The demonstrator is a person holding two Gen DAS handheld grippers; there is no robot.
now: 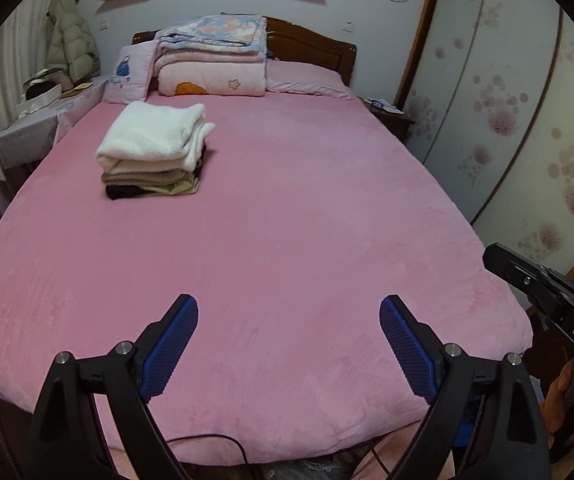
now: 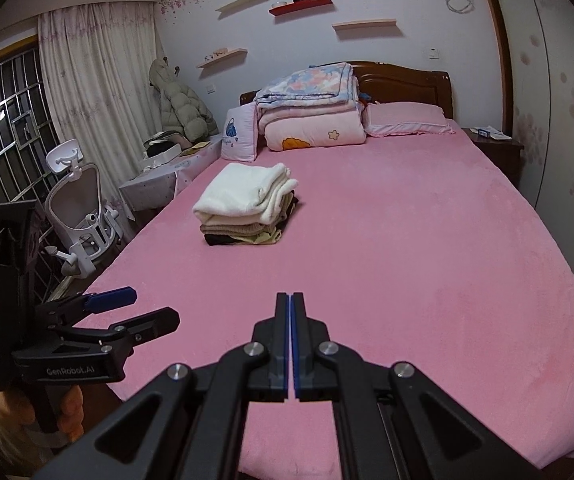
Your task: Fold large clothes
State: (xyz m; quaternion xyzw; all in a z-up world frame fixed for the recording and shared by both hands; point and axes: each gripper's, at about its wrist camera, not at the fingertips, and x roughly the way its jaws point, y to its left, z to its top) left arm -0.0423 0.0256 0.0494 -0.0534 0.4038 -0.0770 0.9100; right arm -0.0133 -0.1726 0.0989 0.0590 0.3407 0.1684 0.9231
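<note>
My left tongs sit at the bottom of the left wrist view with the two blue pads spread wide apart and nothing between them, only bare pink bed behind. In the right wrist view the same left tongs show at the lower left of the frame, seen from the side, jaws parted, with a hand around the grip below. My right tongs fill the bottom centre of that view, their blue pads pressed flat together with no cloth caught in them. A dark piece of the right unit pokes in at the right edge of the left wrist view.

The stack of folded clothes lies on the bed in the upper left part of the left wrist view, well apart from both tongs: a white fleecy piece on top, beige layers under it, something black and something yellowish at the bottom. In the right wrist view the stack sits left of centre, above the tongs.

Behind it, at the top of the frame, folded quilts are piled against the wooden headboard, with a pink pillow to their right. A white chair stands beside the bed at the left edge.
</note>
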